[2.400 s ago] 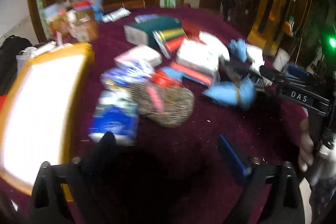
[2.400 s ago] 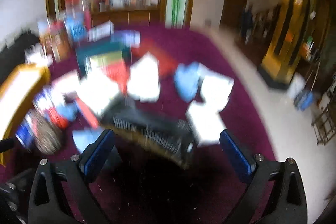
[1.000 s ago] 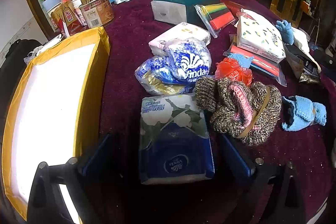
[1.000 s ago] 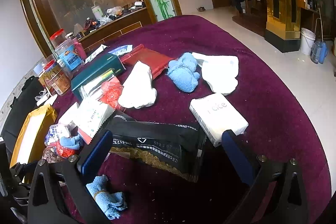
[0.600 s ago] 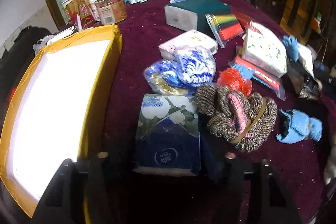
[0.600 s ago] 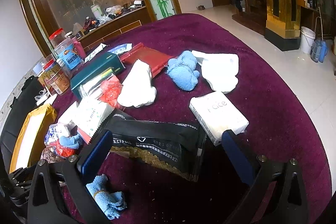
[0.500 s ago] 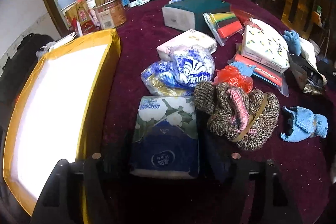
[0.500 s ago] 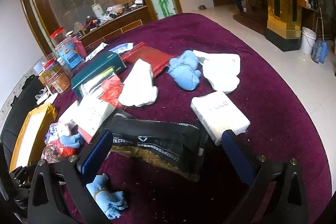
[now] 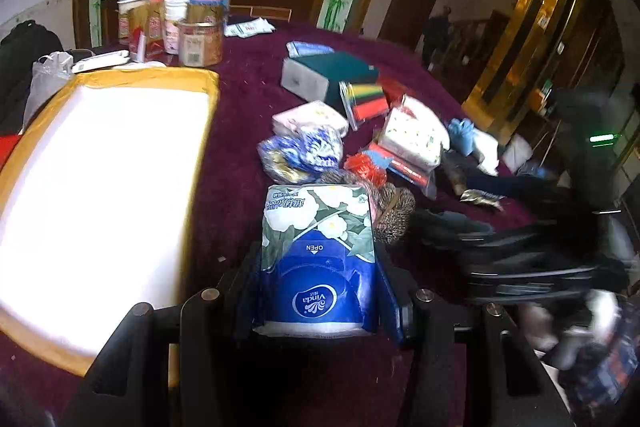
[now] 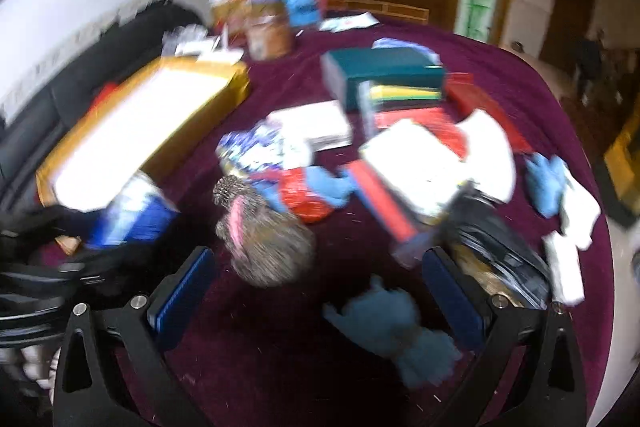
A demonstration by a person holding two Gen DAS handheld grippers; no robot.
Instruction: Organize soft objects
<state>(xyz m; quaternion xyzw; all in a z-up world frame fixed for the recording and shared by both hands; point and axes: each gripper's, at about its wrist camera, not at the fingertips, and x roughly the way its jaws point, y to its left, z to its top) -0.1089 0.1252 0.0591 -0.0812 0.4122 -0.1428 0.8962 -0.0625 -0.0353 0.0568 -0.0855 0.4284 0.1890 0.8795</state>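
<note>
Between the blue pads of my left hand-held gripper sits the tissue pack, and the jaws have just been closing; now they pinch its flanks, printed face up, so I've got it squarely by the short end. I judge it's lifted off the purple counter, bound for the yellow-rimmed tray just to my left, the obvious home for soft goods.

My right hand-held gripper has its jaws spread wide with nothing in them; they have just been closing a touch. It hovers over the light blue cloth, with the knitted hat just beyond its left pad.

Plenty of clutter ahead: the blue-and-white tissue bags, a red bag, a teal box and jars at the far edge. The tray's near wall is what the pack must clear, I reckon. The right-wrist view is blurred, so finer detail there escapes me.
</note>
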